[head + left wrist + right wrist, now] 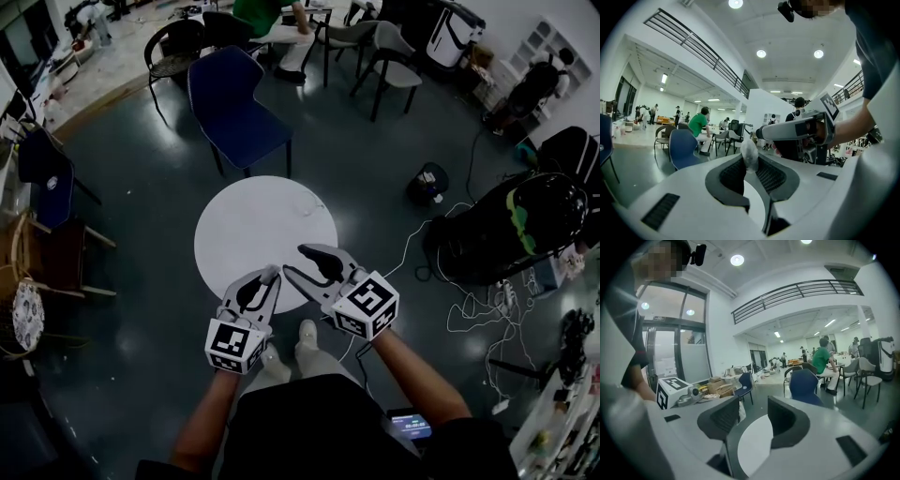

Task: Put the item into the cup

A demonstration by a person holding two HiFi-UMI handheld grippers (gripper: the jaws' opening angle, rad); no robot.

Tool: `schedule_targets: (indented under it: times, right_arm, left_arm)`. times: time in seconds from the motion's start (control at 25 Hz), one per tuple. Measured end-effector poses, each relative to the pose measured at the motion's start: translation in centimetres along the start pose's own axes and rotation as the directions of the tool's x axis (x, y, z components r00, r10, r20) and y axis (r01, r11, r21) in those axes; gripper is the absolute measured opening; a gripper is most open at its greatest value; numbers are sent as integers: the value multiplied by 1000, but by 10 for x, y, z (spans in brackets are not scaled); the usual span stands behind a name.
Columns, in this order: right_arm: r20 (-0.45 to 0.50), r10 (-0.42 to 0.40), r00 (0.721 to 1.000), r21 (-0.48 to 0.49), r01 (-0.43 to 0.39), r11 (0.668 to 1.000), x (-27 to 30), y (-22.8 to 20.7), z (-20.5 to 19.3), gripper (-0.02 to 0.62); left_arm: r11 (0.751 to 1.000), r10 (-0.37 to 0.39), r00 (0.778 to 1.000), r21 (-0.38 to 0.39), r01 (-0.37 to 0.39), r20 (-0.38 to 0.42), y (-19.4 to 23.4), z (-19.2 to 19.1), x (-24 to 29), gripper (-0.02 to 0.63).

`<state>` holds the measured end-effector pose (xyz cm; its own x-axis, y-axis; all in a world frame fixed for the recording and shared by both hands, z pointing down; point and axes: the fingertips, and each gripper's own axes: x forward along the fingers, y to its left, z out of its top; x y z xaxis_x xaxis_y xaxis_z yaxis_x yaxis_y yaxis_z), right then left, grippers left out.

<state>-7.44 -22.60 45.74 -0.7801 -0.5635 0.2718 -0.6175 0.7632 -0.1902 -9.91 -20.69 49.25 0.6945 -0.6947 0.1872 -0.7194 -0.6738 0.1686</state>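
Item (pixel 750 155): 1 pale, translucent piece, kind not discernible, clamped between the jaws of the left gripper (pixel 272 276), which is raised over the near edge of the worktop.
Right gripper (pixel 293 260): jaws apart and empty, with tips just beside the left gripper's tips.
Worktop (pixel 253 220): 1 round white table on a dark glossy floor (pixel 141 281).
Beyond the worktop: 1 blue chair (pixel 234 103).
Farther back: 1 seated person in a green top (pixel 698 125) among more chairs.
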Motion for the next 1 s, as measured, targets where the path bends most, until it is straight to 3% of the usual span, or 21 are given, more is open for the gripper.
schedule_targets:
  times: [0.2, 0.4, 1.0]
  right_arm:
    - [-28, 66, 997, 23, -65, 998, 14, -5, -11, 213]
    - [-61, 122, 991, 61, -118, 991, 21, -10, -35, 239]
    - [-150, 182, 972, 186, -153, 971, 36, -31, -102, 230]
  left_arm:
    - [1000, 7, 1000, -4, -7, -30, 3, -12, 20, 72]
    - [999, 29, 998, 39, -27, -56, 2, -31, 37, 72]
    - [988, 51, 982, 152, -23, -183, -2, -87, 70, 74]
